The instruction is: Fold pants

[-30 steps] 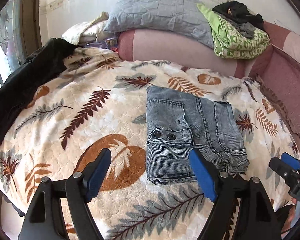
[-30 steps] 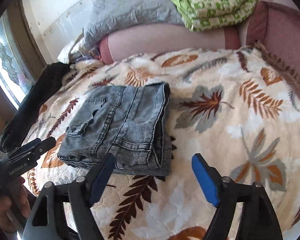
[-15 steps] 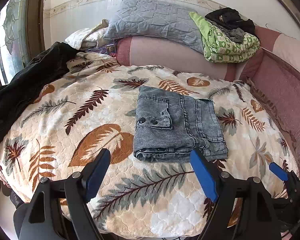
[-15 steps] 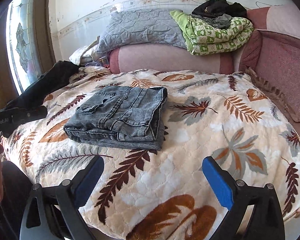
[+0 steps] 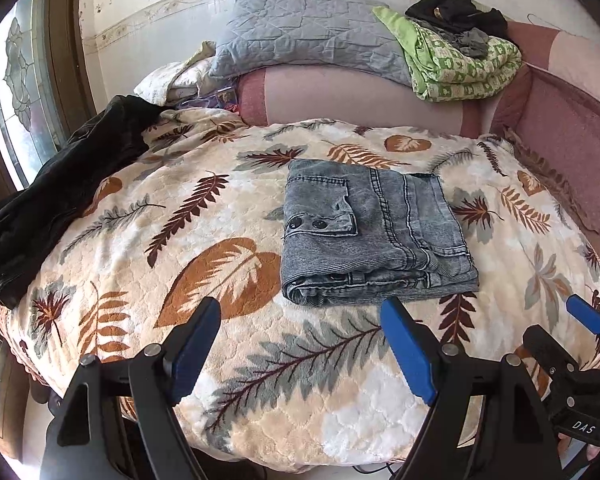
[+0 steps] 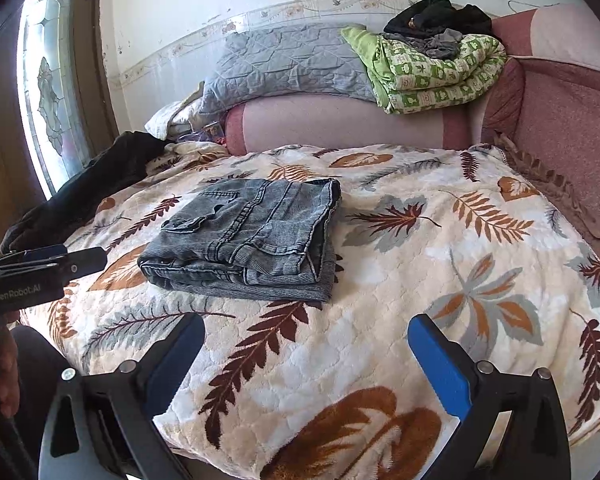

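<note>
The grey denim pants (image 5: pixel 368 232) lie folded into a compact rectangle on the leaf-patterned blanket (image 5: pixel 228 216); they also show in the right wrist view (image 6: pixel 252 236). My left gripper (image 5: pixel 300 344) is open and empty, held near the bed's front edge, short of the pants. My right gripper (image 6: pixel 306 356) is open and empty, to the right of the pants and well back from them. The right gripper also shows at the left wrist view's right edge (image 5: pixel 580 360), and the left gripper at the right wrist view's left edge (image 6: pixel 40 268).
A black garment (image 5: pixel 60 192) lies over the bed's left side. A grey quilted pillow (image 5: pixel 312 36), a green patterned quilt (image 5: pixel 460 64) and dark clothes (image 5: pixel 456 12) rest on the pink sofa back (image 5: pixel 360 96). A window (image 6: pixel 48 88) is at left.
Both grippers have pulled back from the folded pants toward the bed's front edge, so more of the blanket shows. The pants have not moved.
</note>
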A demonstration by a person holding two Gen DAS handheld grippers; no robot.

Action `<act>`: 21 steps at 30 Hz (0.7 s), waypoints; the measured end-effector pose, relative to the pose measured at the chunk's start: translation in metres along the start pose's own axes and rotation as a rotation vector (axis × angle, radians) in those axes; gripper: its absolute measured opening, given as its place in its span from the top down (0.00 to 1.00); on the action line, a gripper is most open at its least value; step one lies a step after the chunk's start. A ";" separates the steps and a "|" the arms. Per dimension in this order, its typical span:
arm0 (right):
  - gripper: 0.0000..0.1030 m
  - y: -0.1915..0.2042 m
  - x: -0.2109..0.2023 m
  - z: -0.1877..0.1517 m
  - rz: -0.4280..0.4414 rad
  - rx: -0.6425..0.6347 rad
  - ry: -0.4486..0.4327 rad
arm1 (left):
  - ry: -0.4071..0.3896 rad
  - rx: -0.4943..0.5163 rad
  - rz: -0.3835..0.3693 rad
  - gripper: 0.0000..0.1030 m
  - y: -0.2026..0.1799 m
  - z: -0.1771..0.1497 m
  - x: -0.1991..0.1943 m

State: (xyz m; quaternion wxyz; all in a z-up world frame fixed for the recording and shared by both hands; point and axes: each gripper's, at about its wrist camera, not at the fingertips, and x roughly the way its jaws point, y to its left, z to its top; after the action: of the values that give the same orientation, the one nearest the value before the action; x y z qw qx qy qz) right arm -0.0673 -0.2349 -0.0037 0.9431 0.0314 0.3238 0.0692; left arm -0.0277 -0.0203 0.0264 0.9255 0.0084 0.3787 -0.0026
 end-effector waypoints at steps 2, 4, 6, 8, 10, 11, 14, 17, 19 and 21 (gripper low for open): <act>0.00 -0.001 0.001 0.001 0.003 0.009 0.004 | 0.003 -0.002 -0.002 0.20 0.000 0.000 0.002; 0.00 -0.002 0.003 0.002 0.001 0.019 0.009 | 0.003 -0.001 0.007 0.20 -0.001 0.000 0.004; 0.00 -0.004 0.005 0.003 0.005 0.031 0.011 | 0.006 0.001 0.013 0.20 -0.001 -0.001 0.006; 0.00 -0.005 0.006 0.003 0.006 0.042 0.014 | 0.012 0.002 0.016 0.20 0.000 -0.001 0.008; 0.00 -0.005 0.008 0.004 0.007 0.050 0.018 | 0.015 0.003 0.017 0.20 0.000 -0.002 0.010; 0.00 -0.005 0.009 0.004 0.008 0.052 0.019 | 0.017 0.005 0.017 0.20 0.000 -0.002 0.011; 0.00 -0.005 0.011 0.004 0.010 0.055 0.022 | 0.017 0.006 0.010 0.20 0.000 -0.001 0.013; 0.00 -0.004 0.011 0.005 0.003 0.056 0.018 | 0.017 0.003 -0.004 0.20 0.000 0.001 0.013; 0.00 -0.003 0.013 0.005 0.003 0.053 0.024 | 0.022 -0.006 -0.021 0.20 0.000 0.002 0.014; 0.00 -0.004 0.014 0.005 0.000 0.057 0.025 | 0.023 -0.011 -0.028 0.20 0.000 0.003 0.015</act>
State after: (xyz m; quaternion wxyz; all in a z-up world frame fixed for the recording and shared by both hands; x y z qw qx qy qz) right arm -0.0528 -0.2369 -0.0085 0.9376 0.0572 0.3376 0.0605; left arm -0.0151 -0.0203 0.0184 0.9209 -0.0019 0.3896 -0.0133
